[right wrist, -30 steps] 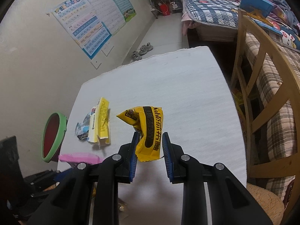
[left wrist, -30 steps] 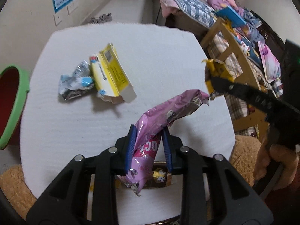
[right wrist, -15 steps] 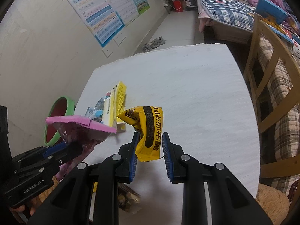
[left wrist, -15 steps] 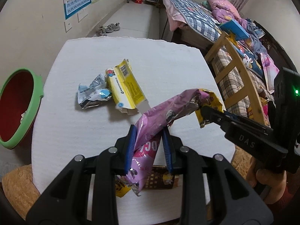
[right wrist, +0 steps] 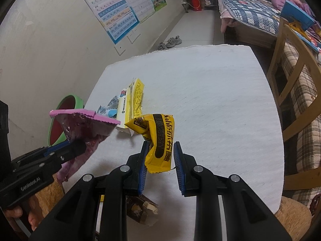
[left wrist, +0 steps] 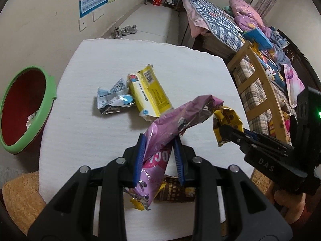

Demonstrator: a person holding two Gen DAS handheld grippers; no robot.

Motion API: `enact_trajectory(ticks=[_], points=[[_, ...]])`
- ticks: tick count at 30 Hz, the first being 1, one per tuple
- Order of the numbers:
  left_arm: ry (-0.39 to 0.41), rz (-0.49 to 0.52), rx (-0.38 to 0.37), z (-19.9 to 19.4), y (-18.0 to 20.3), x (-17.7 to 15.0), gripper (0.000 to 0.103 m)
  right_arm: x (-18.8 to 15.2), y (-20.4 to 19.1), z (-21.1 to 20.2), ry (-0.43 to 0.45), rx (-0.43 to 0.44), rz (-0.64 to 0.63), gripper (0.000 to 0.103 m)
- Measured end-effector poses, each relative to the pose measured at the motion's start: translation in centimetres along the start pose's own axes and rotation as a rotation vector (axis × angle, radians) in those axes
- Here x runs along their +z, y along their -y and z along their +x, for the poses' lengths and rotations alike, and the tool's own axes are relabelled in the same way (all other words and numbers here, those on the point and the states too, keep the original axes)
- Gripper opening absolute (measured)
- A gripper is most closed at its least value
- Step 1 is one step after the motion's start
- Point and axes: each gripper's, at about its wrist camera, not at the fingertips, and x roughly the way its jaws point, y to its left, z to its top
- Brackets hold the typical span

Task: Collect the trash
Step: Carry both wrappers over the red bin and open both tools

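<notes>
Left wrist: left claw [left wrist: 159, 156] pinches pink wrapper [left wrist: 180, 120], right claw [right wrist: 161, 160] yellow wrapper [right wrist: 160, 140] (brown packet [left wrist: 176, 190] half-hidden).

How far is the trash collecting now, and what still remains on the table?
Done: something pale already lies in the green bin. In hand: the left gripper holds a pink bag, the right gripper a yellow wrapper, neither dropped yet. Left on the table: a yellow box, a silver-blue wrapper and a brown packet.
</notes>
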Motion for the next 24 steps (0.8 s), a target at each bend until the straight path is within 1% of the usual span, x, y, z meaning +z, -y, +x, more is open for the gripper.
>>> enact_trajectory(ticks=[14, 19, 24], points=[[0.000, -0.040, 0.017, -0.3, -2.0, -0.6, 0.027, -0.9, -1.1, 0.7, -0.029, 0.007, -0.016, 0.025], [0.005, -0.036, 0.028, -0.7, -2.3, -0.7, 0.027, -1.0, -1.4, 0.7, -0.024, 0.013, -0.013, 0.025], [0.027, -0.059, 0.033, -1.4, -3.0, -0.7, 0.027, -0.9, -2.1, 0.2, -0.011, 0.016, -0.030, 0.025]])
